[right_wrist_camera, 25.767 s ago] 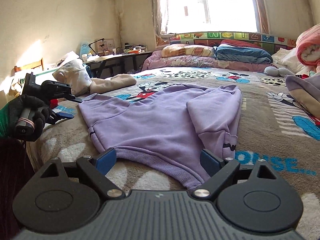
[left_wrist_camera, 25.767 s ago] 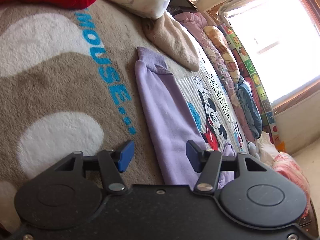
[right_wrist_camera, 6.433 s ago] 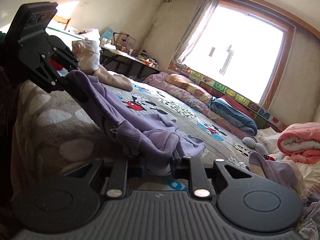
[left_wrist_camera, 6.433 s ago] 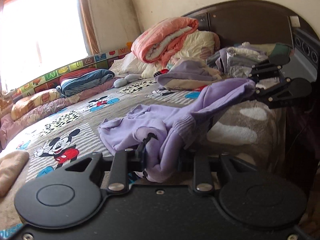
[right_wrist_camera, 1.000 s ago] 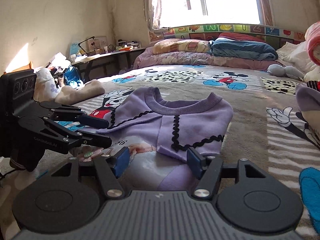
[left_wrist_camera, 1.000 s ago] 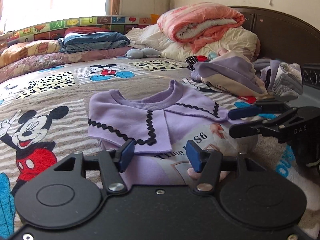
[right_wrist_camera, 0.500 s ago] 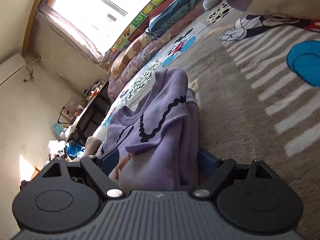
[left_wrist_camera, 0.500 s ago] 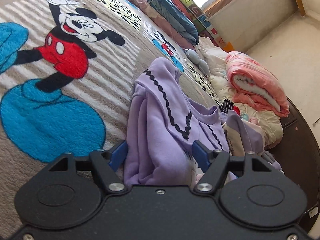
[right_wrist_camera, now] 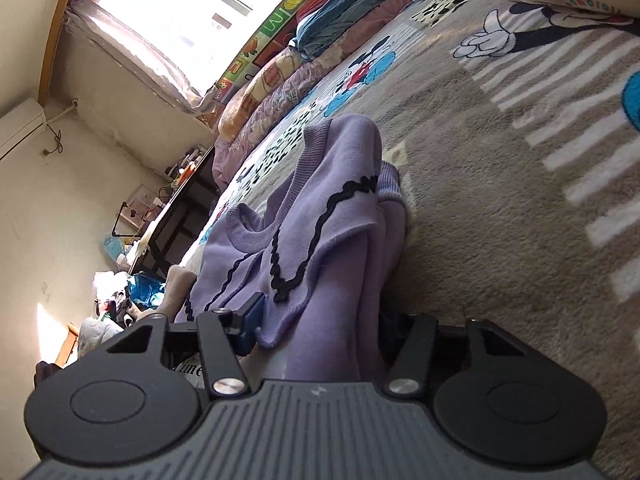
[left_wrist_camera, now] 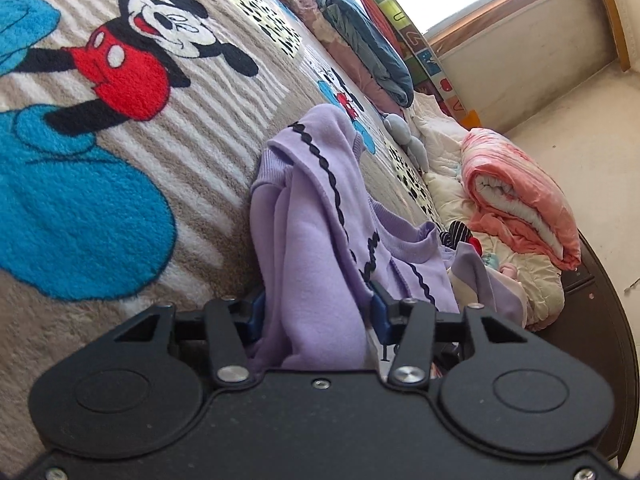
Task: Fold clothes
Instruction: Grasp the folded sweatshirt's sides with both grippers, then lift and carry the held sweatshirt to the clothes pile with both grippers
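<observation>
Bed with cartoon-mouse blanket (left_wrist_camera: 120,208) fills both views; window (right_wrist_camera: 172,12) and rolled pink quilt (left_wrist_camera: 520,204) beyond. Folded purple sweatshirt (left_wrist_camera: 316,240) lies mid-bed, one side edge in each gripper. Left gripper (left_wrist_camera: 316,312): jaws closing, folded layers between them, pads apparently touching cloth. Right gripper (right_wrist_camera: 320,324): jaws closing around the opposite edge; far pad hidden by fabric, so contact there uncertain. Judged purpose: both edges pinched together so the stack lifts without unfolding. Cluttered desk (right_wrist_camera: 176,216) along the wall.

Each black hand-held gripper (left_wrist_camera: 318,308) (right_wrist_camera: 320,326) has blue pads and silver screws.
</observation>
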`<control>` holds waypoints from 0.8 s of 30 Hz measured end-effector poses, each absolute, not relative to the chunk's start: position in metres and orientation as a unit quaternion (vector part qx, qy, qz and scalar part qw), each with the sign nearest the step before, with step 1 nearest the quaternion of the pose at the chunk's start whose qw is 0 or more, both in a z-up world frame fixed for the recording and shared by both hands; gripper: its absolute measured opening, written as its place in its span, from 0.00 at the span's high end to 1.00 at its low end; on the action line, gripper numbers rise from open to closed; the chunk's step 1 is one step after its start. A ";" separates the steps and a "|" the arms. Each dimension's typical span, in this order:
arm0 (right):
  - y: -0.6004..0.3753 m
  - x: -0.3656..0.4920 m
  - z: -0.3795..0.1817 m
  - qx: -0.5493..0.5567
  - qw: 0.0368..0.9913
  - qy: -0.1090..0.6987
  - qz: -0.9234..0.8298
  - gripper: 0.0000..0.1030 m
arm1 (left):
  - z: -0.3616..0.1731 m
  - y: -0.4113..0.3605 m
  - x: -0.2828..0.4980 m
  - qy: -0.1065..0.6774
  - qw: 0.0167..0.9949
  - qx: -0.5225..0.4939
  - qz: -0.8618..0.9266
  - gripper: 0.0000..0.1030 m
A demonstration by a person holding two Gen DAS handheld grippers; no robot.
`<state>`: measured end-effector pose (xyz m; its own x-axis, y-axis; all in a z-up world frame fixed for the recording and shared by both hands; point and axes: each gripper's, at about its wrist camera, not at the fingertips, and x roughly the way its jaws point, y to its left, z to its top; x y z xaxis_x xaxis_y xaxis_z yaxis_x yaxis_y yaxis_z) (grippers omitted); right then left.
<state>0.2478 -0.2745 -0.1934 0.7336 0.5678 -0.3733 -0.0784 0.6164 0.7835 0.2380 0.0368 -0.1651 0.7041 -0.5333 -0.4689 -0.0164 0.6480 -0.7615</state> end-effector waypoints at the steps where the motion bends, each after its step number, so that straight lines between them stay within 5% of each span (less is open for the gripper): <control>1: -0.275 0.243 -0.191 0.404 0.838 0.313 0.194 0.51 | -0.161 0.038 0.229 0.359 0.831 -0.397 -0.151 0.56; 5: -0.275 0.206 -0.176 0.400 0.834 0.327 0.193 0.46 | -0.155 0.054 0.184 0.384 0.807 -0.427 -0.139 0.52; 7: -0.280 0.187 -0.179 0.395 0.841 0.325 0.174 0.21 | -0.159 0.059 0.173 0.382 0.819 -0.410 -0.127 0.39; 20: -0.265 0.173 -0.194 0.352 0.871 0.297 0.170 0.21 | -0.165 0.031 0.182 0.341 0.861 -0.346 -0.152 0.31; 24: -0.259 0.175 -0.195 0.349 0.870 0.295 0.185 0.42 | -0.167 0.029 0.178 0.330 0.850 -0.379 -0.160 0.50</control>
